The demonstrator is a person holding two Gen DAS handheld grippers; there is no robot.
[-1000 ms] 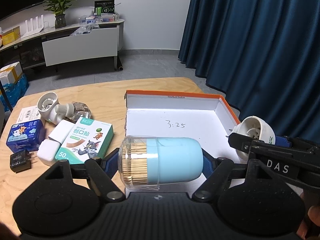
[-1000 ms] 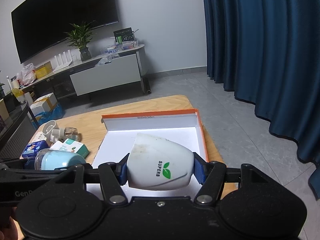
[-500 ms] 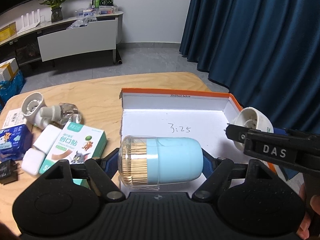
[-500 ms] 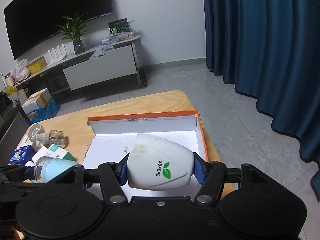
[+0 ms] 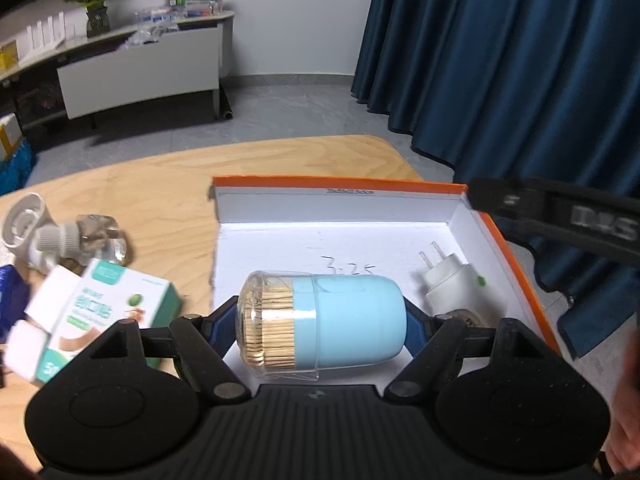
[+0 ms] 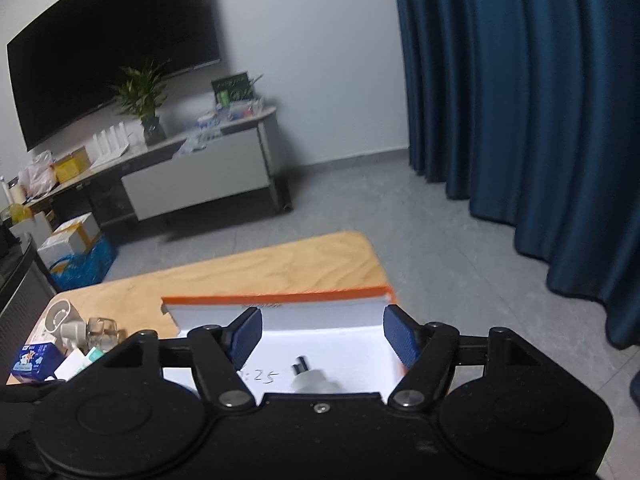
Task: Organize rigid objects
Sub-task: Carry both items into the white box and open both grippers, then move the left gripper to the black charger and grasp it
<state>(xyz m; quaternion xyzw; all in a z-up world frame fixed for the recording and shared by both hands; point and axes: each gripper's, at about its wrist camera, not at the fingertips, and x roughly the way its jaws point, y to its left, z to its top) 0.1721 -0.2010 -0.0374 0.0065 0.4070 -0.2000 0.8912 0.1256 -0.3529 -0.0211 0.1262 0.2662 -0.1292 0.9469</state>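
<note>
My left gripper [image 5: 320, 322] is shut on a light-blue toothpick holder [image 5: 322, 325] with a clear cap, held sideways over the near part of the white, orange-rimmed box [image 5: 340, 216]. A white plug-in device [image 5: 444, 282] lies in the box at the right, prongs pointing away; its top also shows in the right wrist view [image 6: 310, 380]. My right gripper [image 6: 322, 334] is open and empty, raised above the box [image 6: 280, 306]. Its black body crosses the upper right of the left wrist view [image 5: 560, 216].
On the wooden table [image 5: 160, 184] left of the box lie a green-white plaster box [image 5: 104, 312], a white plug-in device with a clear bottle [image 5: 60, 232], a white block [image 5: 20, 350] and a blue pack [image 6: 34, 362]. Blue curtains hang at the right.
My right gripper has opened, let go of the white plug-in device into the box and lifted away. My left gripper still holds the toothpick holder and has moved further over the box.
</note>
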